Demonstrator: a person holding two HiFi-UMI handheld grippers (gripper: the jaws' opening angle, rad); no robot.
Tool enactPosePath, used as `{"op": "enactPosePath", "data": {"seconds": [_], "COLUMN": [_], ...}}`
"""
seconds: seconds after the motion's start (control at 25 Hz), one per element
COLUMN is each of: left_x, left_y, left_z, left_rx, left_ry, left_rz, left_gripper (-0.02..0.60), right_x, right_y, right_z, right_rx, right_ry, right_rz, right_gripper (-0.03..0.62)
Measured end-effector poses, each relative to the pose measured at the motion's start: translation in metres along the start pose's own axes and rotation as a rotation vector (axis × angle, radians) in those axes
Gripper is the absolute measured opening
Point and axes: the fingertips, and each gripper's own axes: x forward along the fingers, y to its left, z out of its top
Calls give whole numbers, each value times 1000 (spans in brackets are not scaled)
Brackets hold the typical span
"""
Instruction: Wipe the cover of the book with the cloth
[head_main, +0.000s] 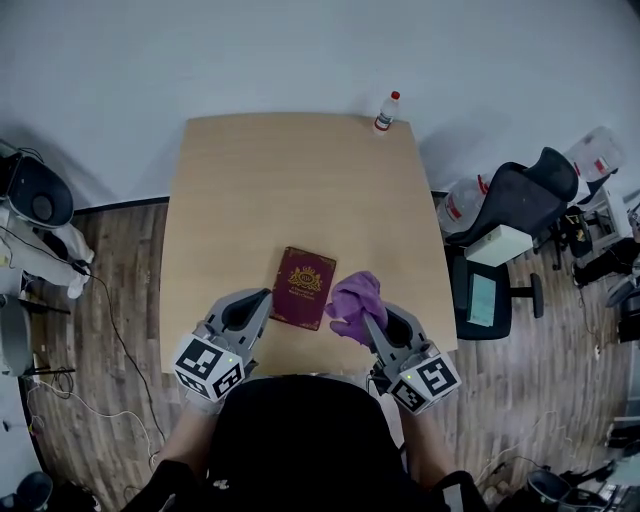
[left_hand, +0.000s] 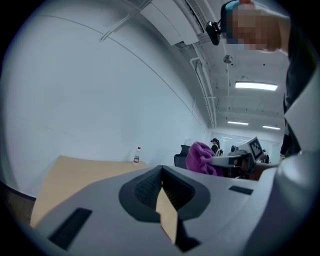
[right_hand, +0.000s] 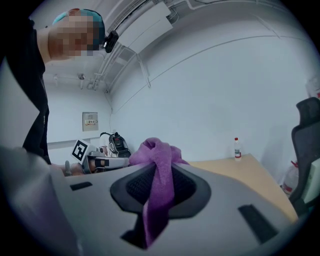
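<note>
Now, cloth (right_hand: 160, 172) between right fingers (right_hand: 134, 188), book (head_main: 303, 287) nearby

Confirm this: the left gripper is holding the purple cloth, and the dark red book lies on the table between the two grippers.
No: the right gripper holds the purple cloth, as the right gripper view shows. The dark red book does lie on the table between the two grippers.

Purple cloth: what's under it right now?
The purple cloth, bunched in the right gripper, hangs over the wooden table beside the maroon book. Whether it overlaps the book's right edge is hidden.
</note>
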Motion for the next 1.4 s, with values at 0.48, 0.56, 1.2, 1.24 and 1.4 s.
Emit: {"op": "enactPosePath", "data": {"seconds": [0.48,0.56,1.2,1.24,1.4], "left_x": [2,2,-10,-10,-13], "left_y": [-9,-10,-10,-8,-5], "left_z": [1,2,-1,-1,-3], "left_rx": [3,5,4,3,-3], "left_ry": [-15,-19,-19,-19,-12], "left_rz": [-4,-6,-8,-7,-3], "left_gripper": [20,20,20,20,20], "right_x": [-4,-4,-2,-1,0], "right_y": [-3,-1,14,14,15], "right_z": [4,4,2,2,1], "right_rx": [-35,-39,-36,-36,-36], "right_ry": [-38,-35,-39,-39,-36], "right_rz": [-31,-31,-43,-45,-52], "right_gripper": [77,77,77,77,77]}}
